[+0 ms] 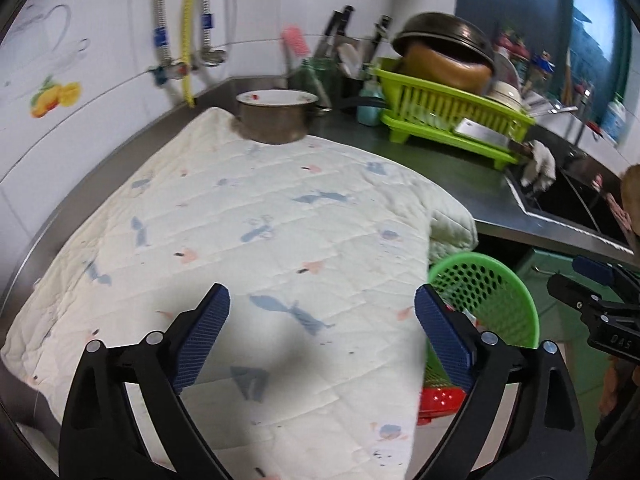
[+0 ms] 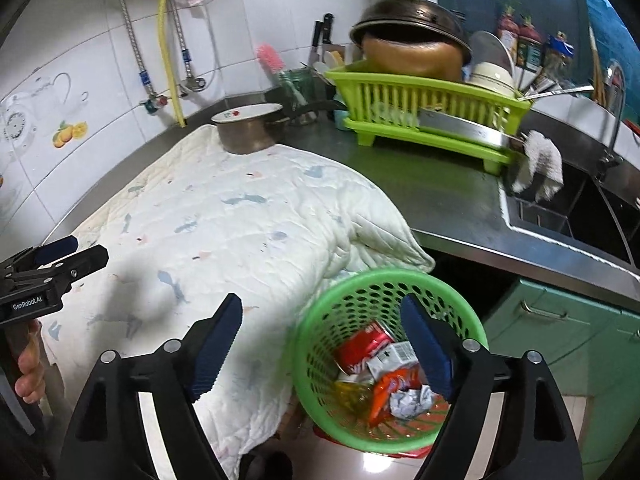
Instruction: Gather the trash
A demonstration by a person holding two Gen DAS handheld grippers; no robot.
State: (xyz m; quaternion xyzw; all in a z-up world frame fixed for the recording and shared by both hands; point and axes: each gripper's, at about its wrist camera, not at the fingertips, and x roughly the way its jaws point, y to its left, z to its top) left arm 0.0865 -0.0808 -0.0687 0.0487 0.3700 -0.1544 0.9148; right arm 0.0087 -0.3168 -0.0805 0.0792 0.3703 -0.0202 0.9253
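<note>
Right now I'm over a steel kitchen counter (image 2: 448, 200) w/ a white quilted cloth (image 1: 248, 232) spread across most of it, printed w/ small blue and pink shapes. White tiled wall (image 1: 100, 92) behind, hoses hanging down it. At the far edge of the cloth sits a metal pot (image 1: 276, 122); to its right a lime dish rack (image 2: 424, 100) w/ an upturned dark pan on top, then the sink (image 2: 580, 216) w/ a white rag over its rim.

Green perforated basket (image 2: 384, 296) stands on the floor just beside the cloth's hanging edge, below the counter. Trash is inside it: red can (image 2: 362, 348), crumpled paper (image 2: 412, 400), orange wrapper, a small carton.

My left tongs (image 1: 322, 340) point down at the cloth, jaws spread wide, nothing between the pads. My right tongs (image 2: 322, 354) tilt down over the basket's near rim, jaws also wide apart, holding nothing. Each tong shows at the edge of the other's view, approx level.
</note>
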